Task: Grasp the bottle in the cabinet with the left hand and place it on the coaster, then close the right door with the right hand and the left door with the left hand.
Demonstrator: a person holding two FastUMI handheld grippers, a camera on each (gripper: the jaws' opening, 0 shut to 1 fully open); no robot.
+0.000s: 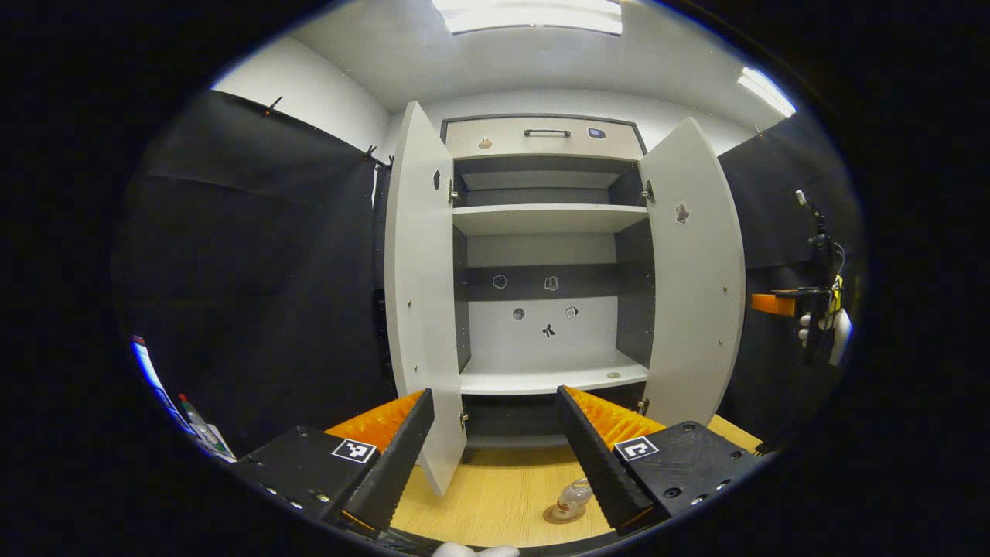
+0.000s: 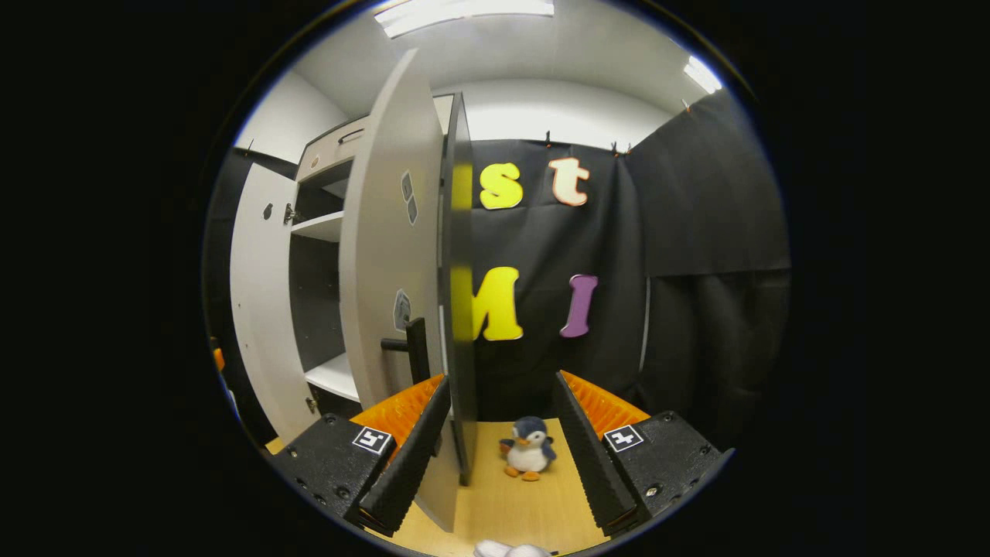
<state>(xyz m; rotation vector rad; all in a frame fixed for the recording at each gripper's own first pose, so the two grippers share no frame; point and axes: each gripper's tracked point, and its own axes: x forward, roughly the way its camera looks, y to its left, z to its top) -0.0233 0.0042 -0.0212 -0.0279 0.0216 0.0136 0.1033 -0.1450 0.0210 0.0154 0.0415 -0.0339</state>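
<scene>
Though between spread jaws, bottle [image 1: 573, 497] untouched.

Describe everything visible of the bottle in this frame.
In the left gripper view, the bottle is small, clear plastic, with a white label band bearing red print. It stands on a round tan coaster on the light wooden tabletop, in front of the open cabinet and out of its shelves. It looks slightly tilted, though the fisheye may cause that. Its right side is hidden behind a finger of the left tool, which is open. Whether that finger touches it is unclear.
</scene>
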